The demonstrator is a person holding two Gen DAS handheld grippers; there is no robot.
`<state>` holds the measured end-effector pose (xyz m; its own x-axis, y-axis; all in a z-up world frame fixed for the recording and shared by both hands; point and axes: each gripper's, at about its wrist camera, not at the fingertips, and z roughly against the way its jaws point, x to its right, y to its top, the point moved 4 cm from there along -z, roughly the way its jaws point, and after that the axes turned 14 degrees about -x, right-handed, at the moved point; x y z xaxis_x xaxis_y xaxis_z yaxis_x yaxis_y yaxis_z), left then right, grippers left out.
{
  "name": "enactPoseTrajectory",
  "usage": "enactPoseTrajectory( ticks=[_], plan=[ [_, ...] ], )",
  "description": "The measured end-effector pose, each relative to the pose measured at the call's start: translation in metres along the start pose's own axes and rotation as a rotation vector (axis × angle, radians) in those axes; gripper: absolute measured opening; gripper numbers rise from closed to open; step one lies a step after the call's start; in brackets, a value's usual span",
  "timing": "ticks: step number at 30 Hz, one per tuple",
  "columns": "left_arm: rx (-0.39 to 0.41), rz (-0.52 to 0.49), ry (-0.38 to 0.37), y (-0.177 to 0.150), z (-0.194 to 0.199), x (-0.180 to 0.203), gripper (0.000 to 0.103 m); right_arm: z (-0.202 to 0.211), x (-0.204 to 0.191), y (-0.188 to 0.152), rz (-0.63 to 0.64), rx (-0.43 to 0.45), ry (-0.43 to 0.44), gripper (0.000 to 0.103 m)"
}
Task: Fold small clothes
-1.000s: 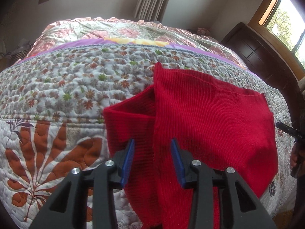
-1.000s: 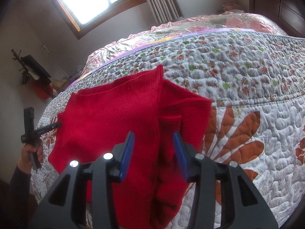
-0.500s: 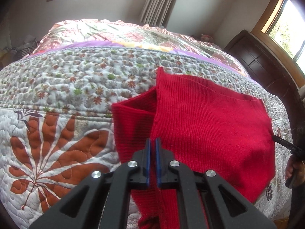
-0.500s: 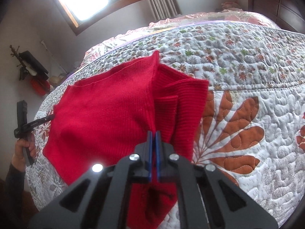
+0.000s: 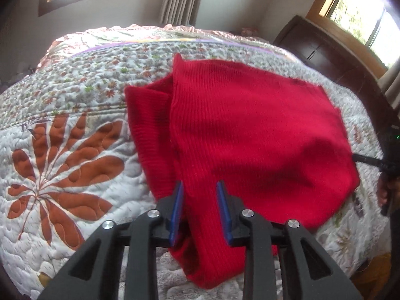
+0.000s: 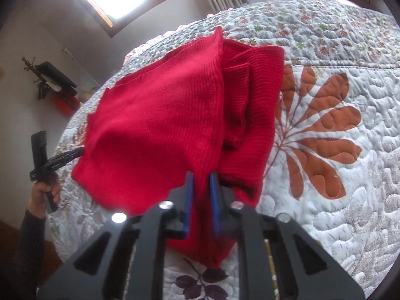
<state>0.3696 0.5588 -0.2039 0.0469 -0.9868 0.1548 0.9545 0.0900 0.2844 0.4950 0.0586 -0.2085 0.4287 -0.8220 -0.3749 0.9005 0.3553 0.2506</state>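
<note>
A: Where does the red sweater (image 5: 250, 130) lie?

B: It is spread on the quilted bed (image 5: 75, 150), with its near hem drooping over the edge of the bed. One side panel (image 6: 252, 100) is already turned in, so a long fold line runs away from the cameras.

A: And the claws?

B: The left claw (image 5: 200, 186) stands fairly wide, one blue pad on each side of the near hem, with cloth in the gap but not squeezed. The right claw (image 6: 201, 176) is only narrowly parted. It also straddles the hem just beside the fold line, and the knit between its pads looks loose.

A: So neither claw has hold of the sweater. How should the person do the next fold?

B: Probably by closing each claw on all the layers at the hem, not just the top one, since thick ribbed knit tends to slide apart. Then the person should lift both claws evenly and carry the hem toward the far edge, keeping the turned-in panel tucked.

A: What could go wrong?

B: If the two claws rise unevenly, the panel could likely spill back out.
</note>
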Motion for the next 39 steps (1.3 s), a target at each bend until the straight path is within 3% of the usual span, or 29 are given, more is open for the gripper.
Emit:
enactPoseTrajectory(
  ticks=[3, 4, 5, 6, 8, 12, 16, 21, 28, 33, 39],
  plan=[
    [0.013, 0.041, -0.083, 0.0, 0.008, -0.007, 0.024, 0.005, 0.002, -0.004, -0.034, 0.025, -0.032, 0.009],
    [0.039, 0.044, -0.136, 0.0, 0.019, -0.009, 0.024, 0.012, -0.004, -0.007, -0.012, 0.05, -0.06, 0.018],
    [0.065, 0.048, -0.178, 0.001, 0.03, -0.013, 0.028, 0.021, -0.013, -0.012, 0.029, 0.078, -0.088, 0.031],
    [0.086, 0.06, -0.208, 0.002, 0.041, -0.019, 0.046, 0.032, -0.029, -0.018, 0.086, 0.115, -0.128, 0.036],
    [0.094, 0.1, -0.238, 0.004, 0.05, -0.034, 0.07, 0.045, -0.065, -0.035, 0.221, 0.176, -0.23, 0.052],
    [0.021, 0.189, -0.257, 0.02, 0.037, -0.066, 0.071, 0.022, -0.15, -0.081, 0.532, 0.217, -0.462, 0.064],
    [-0.054, 0.264, -0.293, 0.036, 0.014, -0.085, 0.075, -0.037, -0.217, -0.116, 0.808, 0.261, -0.736, 0.064],
    [-0.07, 0.265, -0.334, 0.059, -0.008, -0.082, 0.077, -0.091, -0.275, -0.125, 0.965, 0.325, -0.849, 0.063],
    [-0.11, 0.221, -0.383, 0.086, -0.027, -0.073, 0.076, -0.139, -0.323, -0.115, 1.084, 0.365, -0.915, 0.058],
    [-0.149, 0.139, -0.398, 0.093, -0.026, -0.053, 0.052, -0.162, -0.343, -0.101, 1.105, 0.356, -0.931, 0.053],
    [-0.161, 0.165, -0.403, 0.102, -0.034, -0.053, 0.047, -0.184, -0.367, -0.071, 1.095, 0.358, -0.968, 0.048]
  ],
)
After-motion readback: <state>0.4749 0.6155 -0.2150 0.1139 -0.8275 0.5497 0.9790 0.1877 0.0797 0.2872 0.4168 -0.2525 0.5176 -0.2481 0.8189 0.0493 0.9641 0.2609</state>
